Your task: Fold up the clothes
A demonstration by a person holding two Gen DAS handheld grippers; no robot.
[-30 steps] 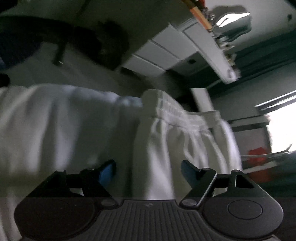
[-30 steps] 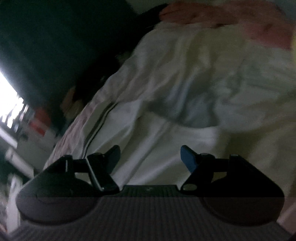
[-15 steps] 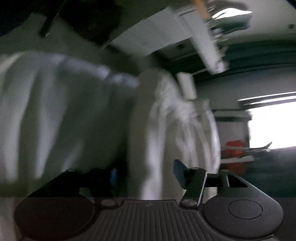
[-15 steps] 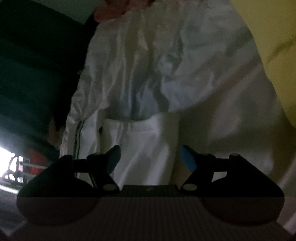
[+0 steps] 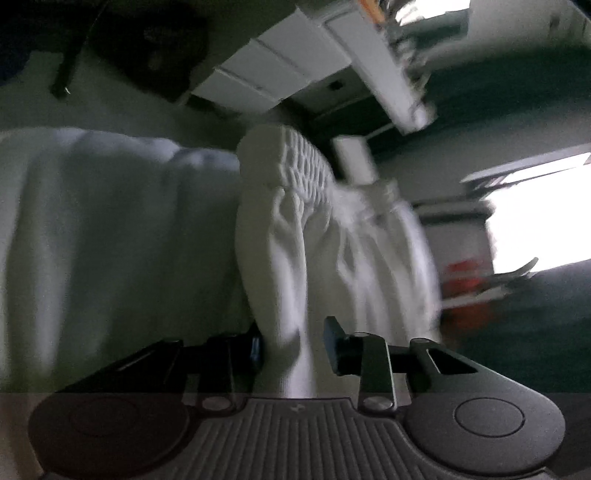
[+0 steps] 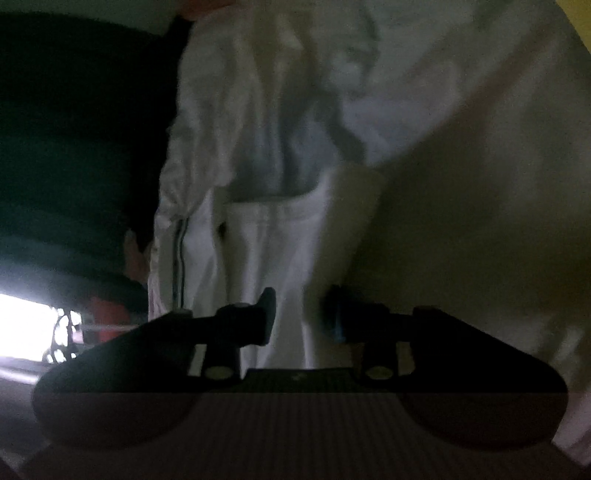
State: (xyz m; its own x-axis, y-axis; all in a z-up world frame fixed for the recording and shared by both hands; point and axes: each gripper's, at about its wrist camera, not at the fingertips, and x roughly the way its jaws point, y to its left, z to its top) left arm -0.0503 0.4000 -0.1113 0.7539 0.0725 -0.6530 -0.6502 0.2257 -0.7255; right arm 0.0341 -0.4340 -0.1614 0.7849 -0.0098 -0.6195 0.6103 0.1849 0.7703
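White trousers with a gathered elastic waistband (image 5: 306, 166) hang in front of the left wrist view. My left gripper (image 5: 293, 345) has its jaws closing around a fold of the white trousers (image 5: 291, 295); a gap remains on the right side. In the right wrist view the same white garment (image 6: 280, 236), with a dark side stripe (image 6: 179, 258), fills the middle. My right gripper (image 6: 299, 314) has its jaws narrowed around a fold of that cloth. Both views are dim and blurred.
White drawers (image 5: 266, 70) and a dark bag (image 5: 155, 55) are behind the trousers in the left wrist view. A bright window (image 5: 535, 221) and something red (image 5: 465, 291) are at the right. A yellow surface (image 6: 580, 22) is at the top right of the right wrist view.
Both grippers' jaws have narrowed from wide open onto folds of the white trousers. Both views have swung, and the cloth now hangs more upright.
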